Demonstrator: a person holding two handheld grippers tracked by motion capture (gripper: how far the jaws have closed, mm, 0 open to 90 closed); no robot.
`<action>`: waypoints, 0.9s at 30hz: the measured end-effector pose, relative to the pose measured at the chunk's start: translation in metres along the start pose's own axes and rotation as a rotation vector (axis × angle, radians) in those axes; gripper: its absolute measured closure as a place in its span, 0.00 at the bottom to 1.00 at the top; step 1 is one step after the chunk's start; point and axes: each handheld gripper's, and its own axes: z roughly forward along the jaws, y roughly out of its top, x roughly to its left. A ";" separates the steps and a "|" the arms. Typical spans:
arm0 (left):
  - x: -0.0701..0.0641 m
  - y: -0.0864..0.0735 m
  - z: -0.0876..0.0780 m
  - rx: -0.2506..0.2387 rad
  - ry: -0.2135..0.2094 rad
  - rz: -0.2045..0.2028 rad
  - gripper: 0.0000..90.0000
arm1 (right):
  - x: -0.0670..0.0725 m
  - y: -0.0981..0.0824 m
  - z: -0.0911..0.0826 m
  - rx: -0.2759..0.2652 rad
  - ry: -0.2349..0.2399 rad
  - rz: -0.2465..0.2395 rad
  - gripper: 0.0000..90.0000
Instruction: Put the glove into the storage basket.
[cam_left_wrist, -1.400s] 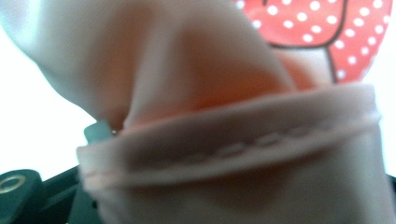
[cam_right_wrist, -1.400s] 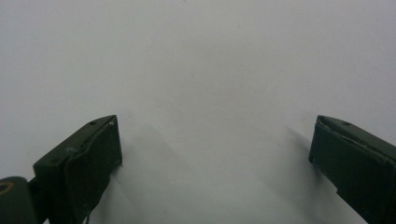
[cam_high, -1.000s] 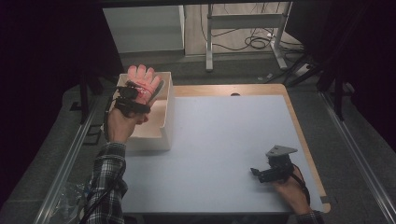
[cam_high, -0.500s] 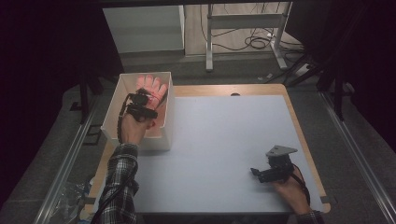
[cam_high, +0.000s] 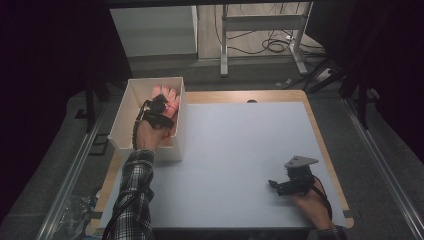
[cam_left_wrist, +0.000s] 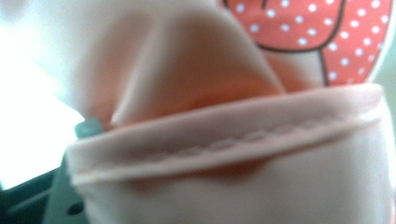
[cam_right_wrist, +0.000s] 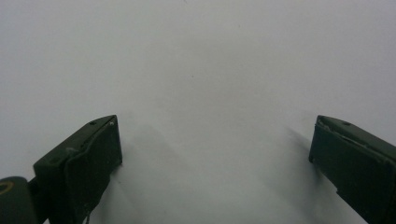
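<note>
At the upper left of the high view, the left gripper (cam_high: 161, 106) is down inside the white box (cam_high: 128, 107), on top of the pink glove (cam_high: 169, 96) that lies in it. The glove's fingers point toward the box's far end. The jaws have just been opening. In the left gripper view the glove (cam_left_wrist: 224, 140) sits right against the camera, blurred, with its stitched cuff across the middle and a red patch with white dots at the upper right. The jaws themselves are hidden behind the fabric, so I cannot tell whether they still pinch it.

At the lower right of the high view the right gripper (cam_high: 274, 185) rests low over the white table (cam_high: 240, 150), well apart from the box. In the right gripper view its jaws stand wide apart with nothing between them but bare table (cam_right_wrist: 210, 93).
</note>
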 end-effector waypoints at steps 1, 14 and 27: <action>0.000 0.001 0.002 0.016 -0.008 0.002 0.32 | 0.000 0.000 0.000 0.000 0.000 0.000 0.03; 0.003 0.000 0.000 0.057 -0.041 0.002 0.10 | 0.000 0.000 0.000 0.000 0.000 0.000 0.03; 0.010 -0.006 -0.015 0.002 -0.036 0.005 0.15 | 0.000 0.000 0.000 0.000 0.000 0.000 0.03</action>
